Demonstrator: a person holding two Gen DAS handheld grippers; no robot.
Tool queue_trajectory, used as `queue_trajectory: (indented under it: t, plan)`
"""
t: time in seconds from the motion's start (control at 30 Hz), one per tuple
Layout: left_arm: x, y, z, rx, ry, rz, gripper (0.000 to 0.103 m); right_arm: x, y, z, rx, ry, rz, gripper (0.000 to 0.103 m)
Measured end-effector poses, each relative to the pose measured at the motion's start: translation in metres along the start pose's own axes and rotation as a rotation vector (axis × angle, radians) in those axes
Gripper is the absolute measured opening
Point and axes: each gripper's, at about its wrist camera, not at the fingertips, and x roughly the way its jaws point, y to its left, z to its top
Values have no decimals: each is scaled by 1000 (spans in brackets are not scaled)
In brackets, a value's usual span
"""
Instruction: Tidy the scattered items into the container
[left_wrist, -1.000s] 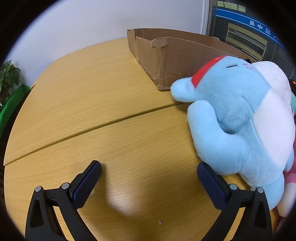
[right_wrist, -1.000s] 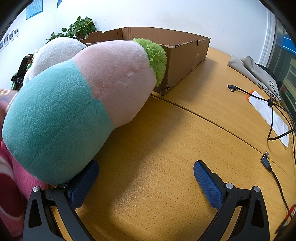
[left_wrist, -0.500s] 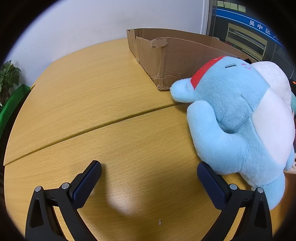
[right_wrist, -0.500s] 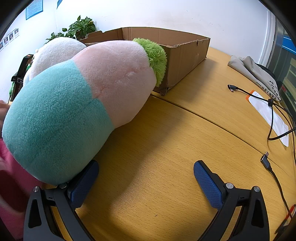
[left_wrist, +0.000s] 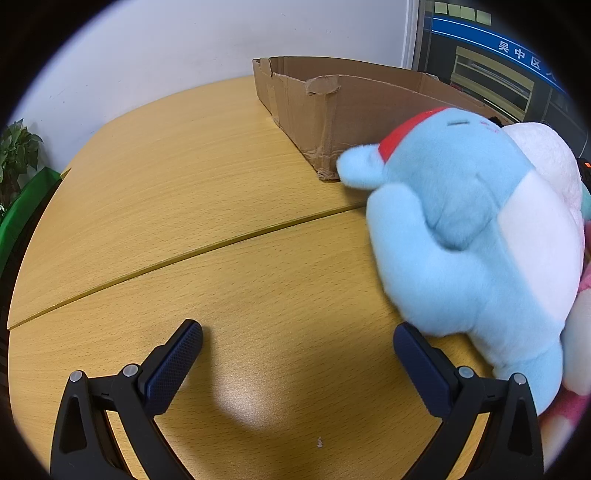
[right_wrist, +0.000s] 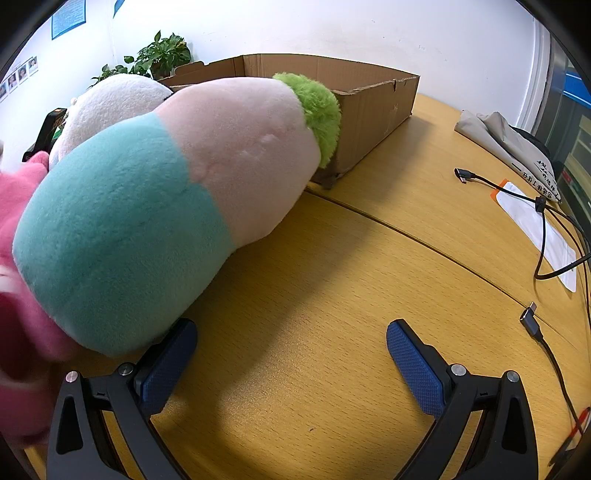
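Observation:
A light blue plush (left_wrist: 465, 236) with a red band lies on the wooden table (left_wrist: 207, 206), touching my left gripper's right finger (left_wrist: 424, 365). My left gripper (left_wrist: 297, 332) is open and empty. A white plush (left_wrist: 546, 158) lies behind the blue one. The cardboard box (left_wrist: 332, 107) stands at the back. In the right wrist view a teal and pink plush (right_wrist: 177, 206) with a green tuft leans against the box (right_wrist: 373, 107), over my left finger (right_wrist: 166, 365). My right gripper (right_wrist: 291, 332) is open and empty. A blurred pink plush (right_wrist: 22, 295) is at the left edge.
Black cables (right_wrist: 543, 221), a white sheet (right_wrist: 539, 232) and a grey cloth (right_wrist: 509, 144) lie on the table to the right. A potted plant (right_wrist: 159, 55) stands behind the box. A green object (left_wrist: 22, 206) and plant sit beyond the table's left edge.
The pink plush at the left of the right wrist view has shifted and is blurred with motion. Both grippers stay where they were, still open.

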Motion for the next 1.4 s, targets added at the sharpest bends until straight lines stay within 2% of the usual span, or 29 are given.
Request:
queue_trajectory:
  t: [1.17,1.4]
  plan:
    - [1,1,3,-2,2,1,103,-1,0,0,1,0,2,103]
    - [5,-2,5,-55,2,38,103,-1,0,0,6,-2,2,103]
